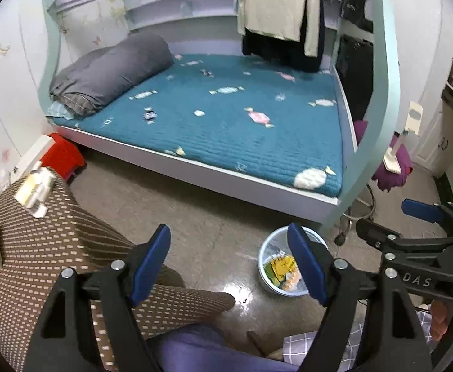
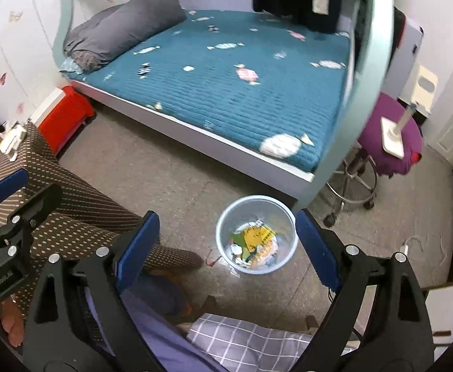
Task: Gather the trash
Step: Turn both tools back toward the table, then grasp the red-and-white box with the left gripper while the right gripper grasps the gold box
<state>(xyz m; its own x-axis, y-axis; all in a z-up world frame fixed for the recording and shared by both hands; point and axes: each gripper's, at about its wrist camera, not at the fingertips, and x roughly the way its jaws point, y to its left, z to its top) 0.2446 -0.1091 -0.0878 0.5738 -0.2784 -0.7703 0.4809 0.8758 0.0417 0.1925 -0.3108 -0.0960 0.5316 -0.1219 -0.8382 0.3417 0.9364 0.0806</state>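
A pale blue trash bin (image 1: 271, 240) stands on the floor by the bed's corner, with a yellow wrapper (image 1: 284, 265) and other scraps inside. My left gripper (image 1: 229, 263) hangs open above the floor, nothing between its blue pads. In the right wrist view the bin (image 2: 251, 200) with the yellow wrapper (image 2: 257, 235) lies below my right gripper (image 2: 226, 245), also open and holding nothing. Each gripper shows in the other's view: the right gripper (image 1: 397, 223) at the right edge, the left gripper (image 2: 18, 192) at the left. Small boxes and paper (image 1: 35, 193) lie on the brown dotted tablecloth (image 1: 56, 263).
A bed with a teal candy-print mattress (image 1: 226, 117) and a rolled grey duvet (image 1: 111, 68) fills the back. A red box (image 2: 65, 117) sits by the table. A purple stool (image 2: 387, 142) bearing a white lamp base stands to the right. A person's legs are below.
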